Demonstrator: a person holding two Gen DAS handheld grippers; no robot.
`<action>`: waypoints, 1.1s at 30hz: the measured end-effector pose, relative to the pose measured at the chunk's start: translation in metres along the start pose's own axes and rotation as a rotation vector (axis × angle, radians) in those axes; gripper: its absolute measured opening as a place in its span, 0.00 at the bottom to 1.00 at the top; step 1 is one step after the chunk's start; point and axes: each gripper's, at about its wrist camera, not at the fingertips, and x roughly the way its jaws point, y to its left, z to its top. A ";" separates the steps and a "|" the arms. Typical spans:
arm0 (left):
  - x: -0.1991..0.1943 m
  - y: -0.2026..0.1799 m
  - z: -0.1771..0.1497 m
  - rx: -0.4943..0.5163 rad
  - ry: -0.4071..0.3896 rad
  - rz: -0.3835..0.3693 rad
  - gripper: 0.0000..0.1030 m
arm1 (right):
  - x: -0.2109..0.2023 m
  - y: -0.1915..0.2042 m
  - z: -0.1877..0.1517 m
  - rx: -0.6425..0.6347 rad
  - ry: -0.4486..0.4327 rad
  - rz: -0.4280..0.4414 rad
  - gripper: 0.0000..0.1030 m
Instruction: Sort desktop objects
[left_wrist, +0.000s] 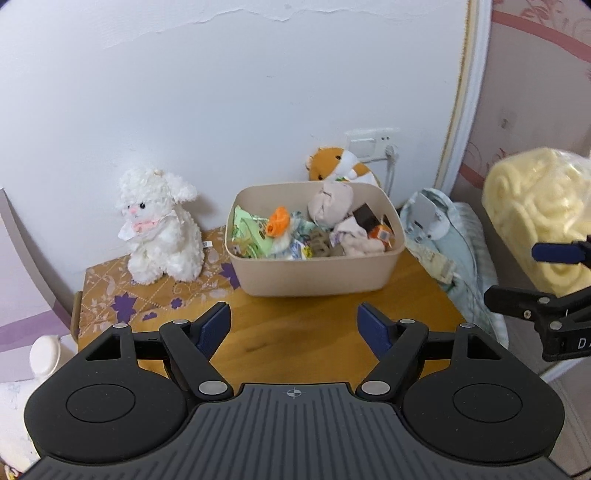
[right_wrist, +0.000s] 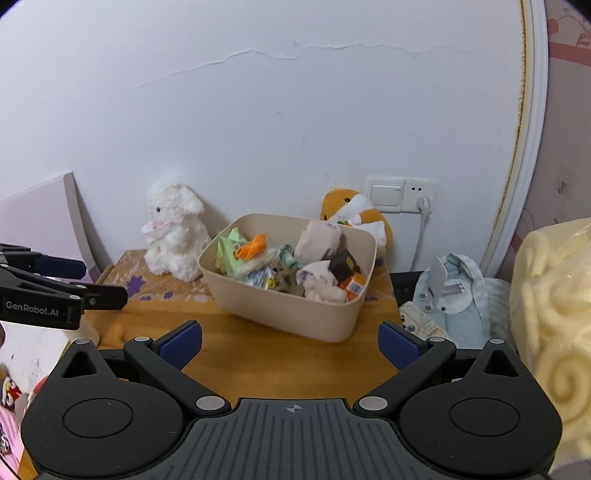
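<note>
Both hand-held grippers spread, empty. Bin overfull at frame ctr; risk: items spill onto tabletop w/ more added.

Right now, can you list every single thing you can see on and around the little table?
Fluffy white plush lamb: one, white, sitting on the patterned cloth, left of the bin.
Orange-and-white plush hamster: one, behind the bin by the wall.
Beige plastic bin: one, on the table, full of small mixed items.
Patterned cloth: one, brown with purple flowers, on the table's left part.
Wooden table: one, honey brown.
White wall socket: one, plug in it.
Pale blue fabric bundle: one, right of the table.
Cream textured bundle: one, far right.
Left gripper: black, blue pads, open, empty.
Right gripper: same, open, empty.
</note>
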 end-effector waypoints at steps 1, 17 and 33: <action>-0.006 -0.002 -0.004 0.005 -0.002 -0.003 0.75 | -0.006 0.001 -0.003 -0.006 -0.001 -0.003 1.00; -0.079 -0.015 -0.056 0.072 0.014 -0.058 0.75 | -0.097 0.006 -0.041 0.009 0.018 -0.015 1.00; -0.130 -0.028 -0.092 0.114 0.026 -0.058 0.75 | -0.144 -0.009 -0.074 0.130 0.086 -0.131 1.00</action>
